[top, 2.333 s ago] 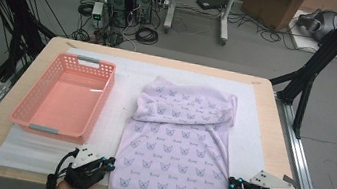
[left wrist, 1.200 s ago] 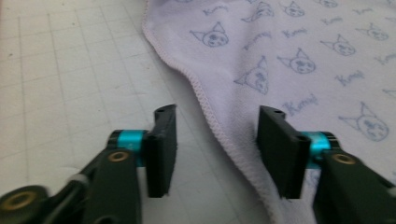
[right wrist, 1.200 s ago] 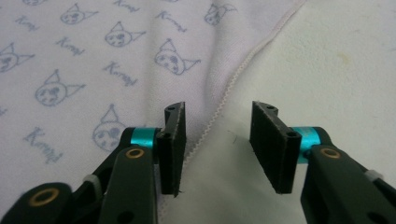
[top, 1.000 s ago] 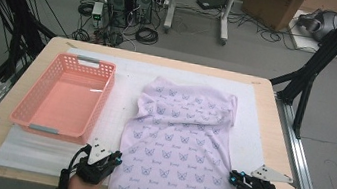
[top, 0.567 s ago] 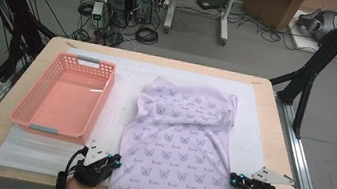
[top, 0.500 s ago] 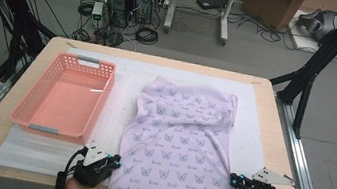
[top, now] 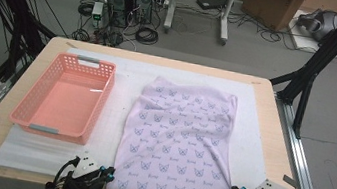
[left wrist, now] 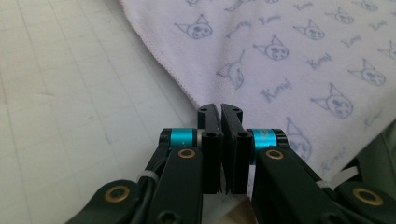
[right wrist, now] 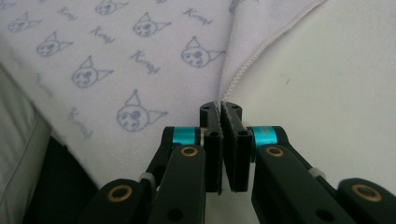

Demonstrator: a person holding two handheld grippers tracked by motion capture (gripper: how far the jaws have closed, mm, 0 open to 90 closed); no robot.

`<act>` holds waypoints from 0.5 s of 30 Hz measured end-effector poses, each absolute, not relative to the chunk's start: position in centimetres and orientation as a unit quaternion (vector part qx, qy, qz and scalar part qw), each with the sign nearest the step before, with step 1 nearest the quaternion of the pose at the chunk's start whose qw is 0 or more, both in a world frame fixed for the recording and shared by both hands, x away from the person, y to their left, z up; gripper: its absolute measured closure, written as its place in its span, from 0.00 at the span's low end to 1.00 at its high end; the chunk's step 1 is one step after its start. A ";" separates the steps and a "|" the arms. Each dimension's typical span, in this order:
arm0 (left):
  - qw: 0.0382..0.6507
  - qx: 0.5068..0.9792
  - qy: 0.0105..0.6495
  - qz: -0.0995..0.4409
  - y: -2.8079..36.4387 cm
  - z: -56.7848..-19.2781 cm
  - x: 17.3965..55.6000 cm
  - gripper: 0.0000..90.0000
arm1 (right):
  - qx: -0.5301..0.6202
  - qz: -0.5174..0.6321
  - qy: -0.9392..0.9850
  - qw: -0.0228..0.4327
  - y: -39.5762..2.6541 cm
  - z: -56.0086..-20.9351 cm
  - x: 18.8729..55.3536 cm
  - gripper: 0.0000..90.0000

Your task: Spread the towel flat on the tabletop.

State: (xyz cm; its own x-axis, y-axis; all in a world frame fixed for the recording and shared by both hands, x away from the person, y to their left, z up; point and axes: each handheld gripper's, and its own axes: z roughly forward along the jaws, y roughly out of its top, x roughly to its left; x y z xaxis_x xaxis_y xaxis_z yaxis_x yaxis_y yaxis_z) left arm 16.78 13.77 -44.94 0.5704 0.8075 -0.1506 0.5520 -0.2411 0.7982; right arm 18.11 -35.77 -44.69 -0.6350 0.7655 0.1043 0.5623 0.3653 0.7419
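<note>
1. Both grippers are pressed shut on the towel: your left gripper [left wrist: 219, 109] pinches its near left corner between closed jaws, and your right gripper [right wrist: 219, 106] pinches the near right corner, with the stitched hem running into the slit between its jaws.
2. Your towel [top: 179, 146], pale lilac with a small cat-face print, lies flat on the white mat [top: 117, 117] in the middle of the table [top: 262, 96]; its near edge reaches the table's near edge, between your two hands.
3. Holding both near corners at once looks like the start of a fold: with the far end folded under and lying still, you can judge that lifting the two corners together would carry the near edge evenly.
4. Next to the towel, on its left but not touching, sits the pink basket [top: 62, 96], empty; it seems the likely place for the folded towel.
5. Your hands are cut off by the bottom of the high view, so you see little beyond the black gripper bodies.
6. How much cloth sits inside each pinch is hidden by the jaws.
7. Beyond the towel's far fold, you cannot make out how many layers lie under it.
</note>
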 end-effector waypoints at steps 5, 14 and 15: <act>0.442 0.770 0.434 0.152 13.9 -44.7 16.3 0.82 | 0.399 0.386 0.823 0.121 -36.1 -44.6 16.9 0.96; 0.457 0.736 0.473 0.161 13.9 -45.0 20.7 0.54 | 0.445 0.406 0.782 0.162 -35.4 -44.4 20.3 0.62; 0.459 0.735 0.474 0.159 13.7 -45.0 21.2 0.53 | 0.450 0.408 0.778 0.163 -35.2 -44.5 20.8 0.61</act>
